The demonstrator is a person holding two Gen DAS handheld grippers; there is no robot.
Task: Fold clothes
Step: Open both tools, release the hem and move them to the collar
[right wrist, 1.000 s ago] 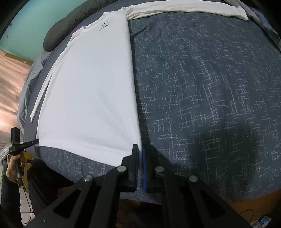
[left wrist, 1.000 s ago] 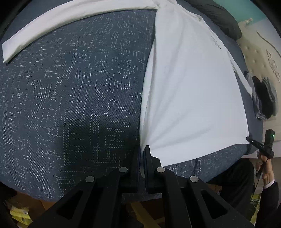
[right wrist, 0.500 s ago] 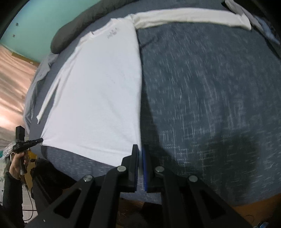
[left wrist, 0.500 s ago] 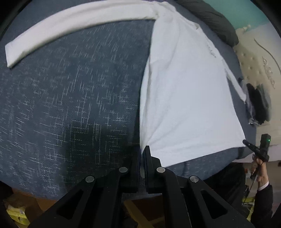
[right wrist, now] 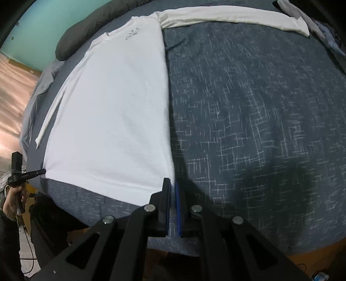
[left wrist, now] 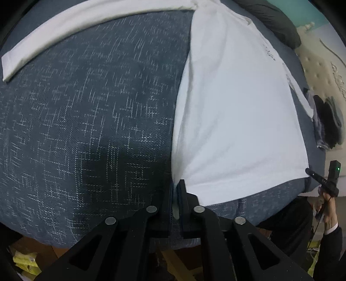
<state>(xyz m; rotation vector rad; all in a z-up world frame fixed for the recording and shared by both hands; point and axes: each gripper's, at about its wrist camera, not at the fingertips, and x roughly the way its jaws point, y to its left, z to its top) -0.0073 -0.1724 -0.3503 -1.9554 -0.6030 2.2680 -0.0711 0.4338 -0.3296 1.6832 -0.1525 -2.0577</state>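
Pinching the near hem corners of the white long-sleeved shirt point(left wrist: 233, 112), the left gripper point(left wrist: 175, 190) and right gripper point(right wrist: 172, 188) are both pressed together on cloth. Beyond, it lies flat on the blue patterned bedspread point(right wrist: 248, 112), one sleeve point(right wrist: 233, 18) stretched sideways.

One white long-sleeved shirt point(left wrist: 233, 112) is laid on one blue patterned bedspread point(left wrist: 86, 129). The shirt shows two sleeves: one long sleeve point(right wrist: 233, 17) stretched out across the bedspread, one narrow sleeve point(right wrist: 50, 116) lying along the shirt's far side. One dark bolster pillow point(right wrist: 86, 28) at the head. One pile of dark clothes point(left wrist: 330, 123) beside the bed; the number of pieces in it cannot be told. Two grippers: left gripper point(left wrist: 175, 190), right gripper point(right wrist: 172, 188).
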